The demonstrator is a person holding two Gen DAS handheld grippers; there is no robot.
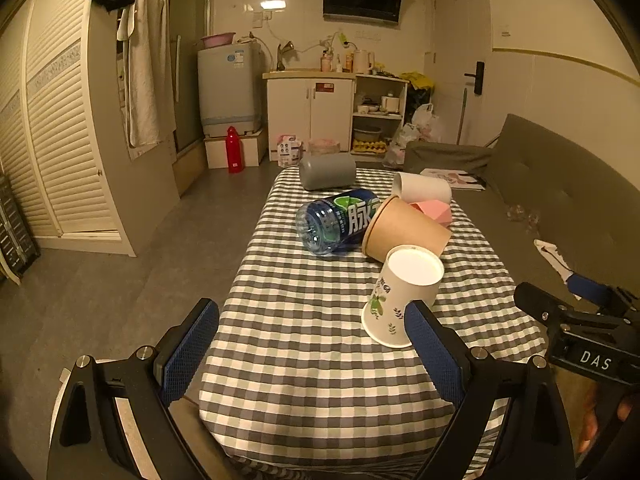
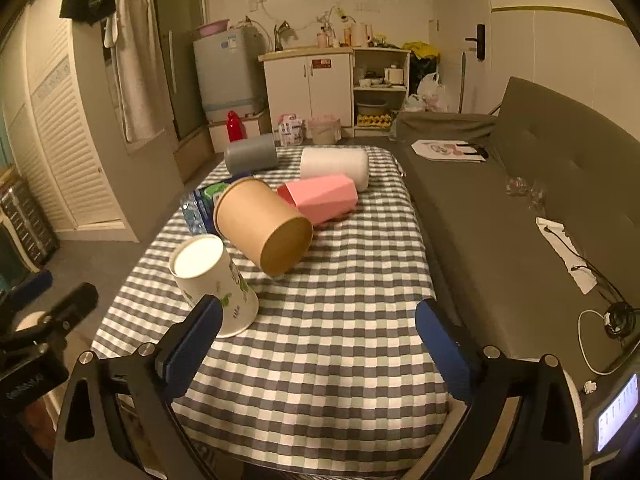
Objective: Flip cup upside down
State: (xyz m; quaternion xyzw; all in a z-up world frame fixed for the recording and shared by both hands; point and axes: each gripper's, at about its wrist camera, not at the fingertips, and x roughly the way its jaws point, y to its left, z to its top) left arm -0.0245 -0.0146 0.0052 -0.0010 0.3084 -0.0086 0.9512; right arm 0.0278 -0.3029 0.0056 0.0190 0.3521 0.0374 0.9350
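dim yellow light filled the small kitchen-living room, where a low table (image 1: pixel 320 360) under a grey-and-white checked cloth stood beside a grey sofa (image 2: pixel 540 200). on the cloth, near the front, a white paper cup with green leaf prints (image 1: pixel 396 304) already stood mouth down, its flat base up, so the flip looked done for that one. behind it lay a brown kraft paper cup (image 2: pixel 260 228) on its side, touching a blue plastic drink bottle (image 1: pixel 336 220), with a pink faceted cup (image 2: pixel 320 198), a white cylindrical cup (image 2: pixel 336 164) and a grey cylindrical cup (image 2: pixel 250 158) tipped over farther back. the left gripper (image 1: pixel 312 344) and right gripper (image 2: pixel 320 344) both hung back over the near edge, fingers spread wide and holding nothing, probably released after setting the printed cup down.
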